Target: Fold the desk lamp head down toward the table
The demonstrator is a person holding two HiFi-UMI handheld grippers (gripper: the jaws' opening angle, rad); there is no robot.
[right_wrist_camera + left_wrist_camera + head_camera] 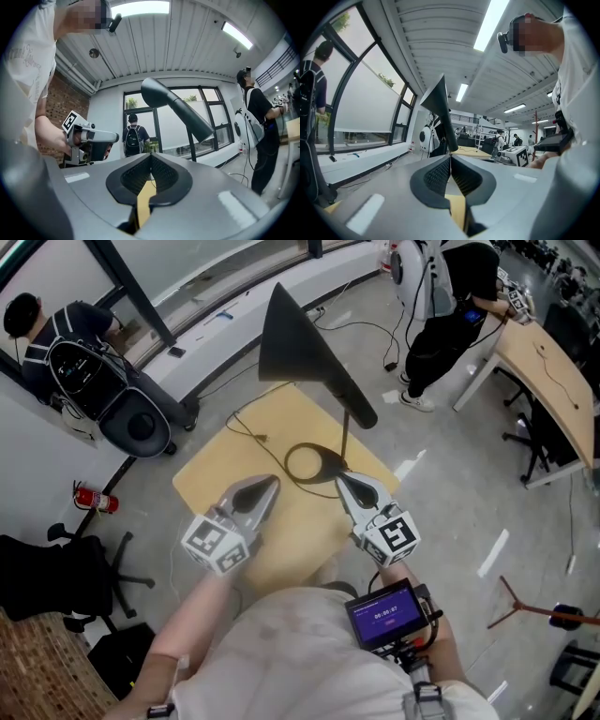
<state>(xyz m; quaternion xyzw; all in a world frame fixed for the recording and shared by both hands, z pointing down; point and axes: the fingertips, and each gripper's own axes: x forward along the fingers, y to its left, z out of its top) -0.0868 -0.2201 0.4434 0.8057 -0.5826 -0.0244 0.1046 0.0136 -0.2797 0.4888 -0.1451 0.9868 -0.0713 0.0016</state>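
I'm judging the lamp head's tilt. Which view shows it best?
Right gripper view: the lamp head appears whole and side-on, sloping down to the right. The head view foreshortens it from above; the left gripper view shows it narrow, nearly edge-on.

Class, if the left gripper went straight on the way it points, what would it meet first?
Probably the desk lamp: its head stands directly ahead of the shut left gripper, though depth is unclear.

An open-plan lab or office: long desk [553, 381], swivel chair [66, 582], fire extinguisher [97, 500], ceiling strip lights [490, 23].
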